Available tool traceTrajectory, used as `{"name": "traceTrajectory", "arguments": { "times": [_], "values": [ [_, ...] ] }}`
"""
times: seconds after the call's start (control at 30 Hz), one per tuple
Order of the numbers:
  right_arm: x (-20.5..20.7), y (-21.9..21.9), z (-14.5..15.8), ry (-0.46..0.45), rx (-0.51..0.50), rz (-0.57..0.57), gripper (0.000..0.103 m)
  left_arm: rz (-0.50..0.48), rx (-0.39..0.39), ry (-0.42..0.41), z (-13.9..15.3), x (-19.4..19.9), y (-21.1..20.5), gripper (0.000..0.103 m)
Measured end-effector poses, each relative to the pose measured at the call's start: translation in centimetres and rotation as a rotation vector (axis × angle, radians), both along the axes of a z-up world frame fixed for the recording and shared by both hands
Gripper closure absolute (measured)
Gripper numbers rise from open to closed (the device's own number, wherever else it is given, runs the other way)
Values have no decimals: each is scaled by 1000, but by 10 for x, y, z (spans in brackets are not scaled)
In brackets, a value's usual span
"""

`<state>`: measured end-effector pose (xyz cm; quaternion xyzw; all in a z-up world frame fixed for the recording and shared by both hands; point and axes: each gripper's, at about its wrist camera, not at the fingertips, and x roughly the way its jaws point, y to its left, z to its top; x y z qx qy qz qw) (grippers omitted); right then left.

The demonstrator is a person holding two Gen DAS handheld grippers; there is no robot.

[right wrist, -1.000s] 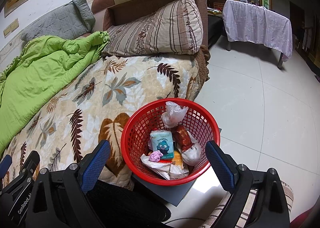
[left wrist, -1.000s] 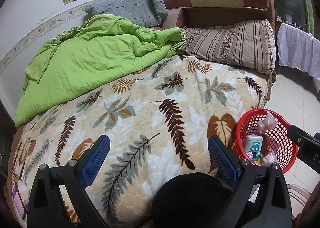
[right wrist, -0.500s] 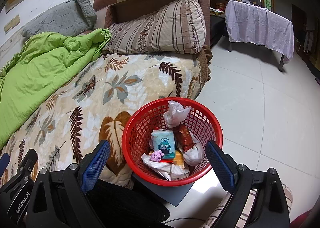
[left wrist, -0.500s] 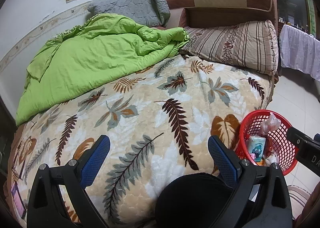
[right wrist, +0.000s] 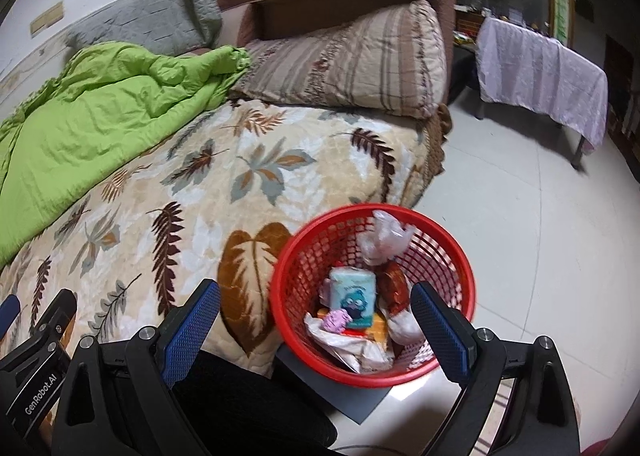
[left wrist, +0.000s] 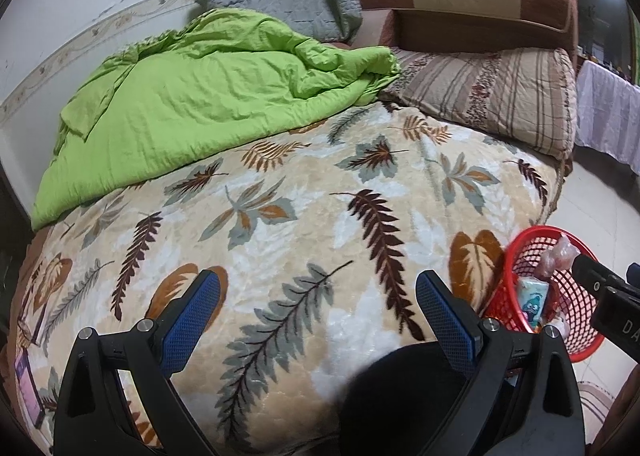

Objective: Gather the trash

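Observation:
A red mesh basket (right wrist: 448,248) stands on the floor beside the bed; it also shows in the left wrist view (left wrist: 520,256). It holds a teal tissue pack (right wrist: 354,296), a clear plastic bag (right wrist: 384,236), a pink crumpled bit (right wrist: 336,319), white wrappers (right wrist: 352,348) and a red packet (right wrist: 394,282). My right gripper (right wrist: 316,320) is open and empty, held above and in front of the basket. My left gripper (left wrist: 318,316) is open and empty above the leaf-patterned blanket (left wrist: 300,216). No loose trash shows on the bed.
A green quilt (left wrist: 192,96), a grey pillow (left wrist: 280,0) and a striped pillow (left wrist: 488,92) lie on the bed against a brown headboard (left wrist: 472,4). A table with a white cloth (right wrist: 540,68) stands across the tiled floor (right wrist: 540,236). A dark mat (right wrist: 340,388) lies under the basket.
Both grippers have drawn back and shifted left a little, so the basket sits further right in both views. Both stay open and empty.

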<state>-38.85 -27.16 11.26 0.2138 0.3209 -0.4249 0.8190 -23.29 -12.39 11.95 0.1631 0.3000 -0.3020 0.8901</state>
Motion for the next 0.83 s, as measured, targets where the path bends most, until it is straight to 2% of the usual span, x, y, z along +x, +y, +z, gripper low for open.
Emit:
{"name": "traceTrajectory", "arguments": {
  "times": [0.17,0.27,0.43,0.6,0.67,0.77,0.83],
  "values": [
    [30,0,9,1,-66,83,5,67,-9,16,-2,25,17,5],
    [65,-12,10,20,-23,177,5,131,-12,34,-5,44,32,5],
    [136,-19,0,61,8,309,5,341,10,79,-17,95,73,5],
    [225,-8,-32,173,10,482,5,573,39,174,-39,152,122,5],
    [261,-6,-51,224,53,554,5,648,31,232,-51,176,141,5],
    [308,2,-84,270,100,607,5,671,41,302,-72,201,152,5],
    [329,6,-101,265,139,606,5,677,52,354,-86,215,154,5]
  ]
}}
